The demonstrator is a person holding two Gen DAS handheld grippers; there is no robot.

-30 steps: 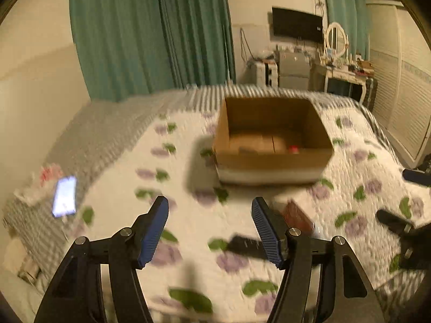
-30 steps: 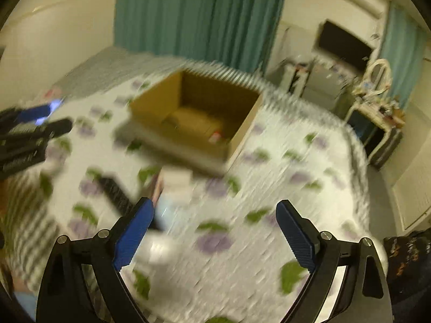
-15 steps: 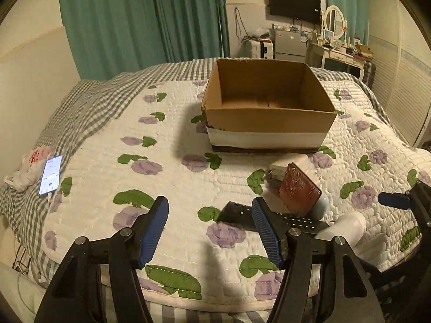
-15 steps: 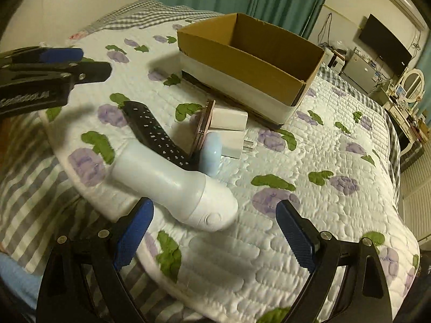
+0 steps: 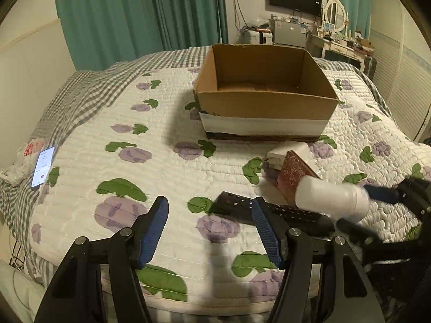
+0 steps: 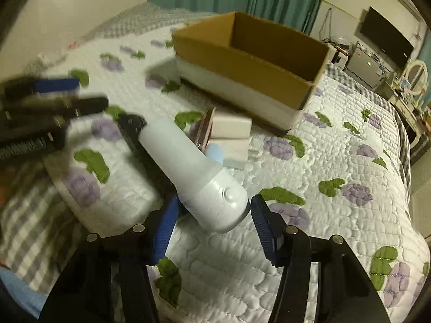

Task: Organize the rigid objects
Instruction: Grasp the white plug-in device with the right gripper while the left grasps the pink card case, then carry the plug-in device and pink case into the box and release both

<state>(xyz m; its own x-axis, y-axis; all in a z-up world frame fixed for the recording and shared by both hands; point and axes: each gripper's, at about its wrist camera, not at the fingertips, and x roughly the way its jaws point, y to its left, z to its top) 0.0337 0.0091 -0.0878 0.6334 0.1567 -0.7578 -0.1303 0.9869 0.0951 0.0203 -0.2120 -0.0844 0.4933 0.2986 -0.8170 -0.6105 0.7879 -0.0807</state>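
An open cardboard box [image 5: 265, 102] [image 6: 250, 62] stands on the quilted bed. In front of it lie a black remote [image 5: 269, 211], a reddish patterned card case [image 5: 292, 176], white charger blocks [image 6: 231, 126] and a white flashlight-shaped cylinder [image 6: 199, 169] [image 5: 331, 196]. My right gripper [image 6: 212, 212] has closed in around the cylinder's thick end, and the cylinder is tilted up off the quilt. My left gripper [image 5: 210, 228] is open and empty, just in front of the remote's near end.
A lit phone [image 5: 43, 167] lies at the bed's left edge on the checked cover. Green curtains, a TV and a dresser stand behind the bed. The bed's front edge is right below both grippers.
Both grippers came down and in toward the pile. The right gripper narrowed around the white cylinder's thick end and its body has lifted from the quilt.
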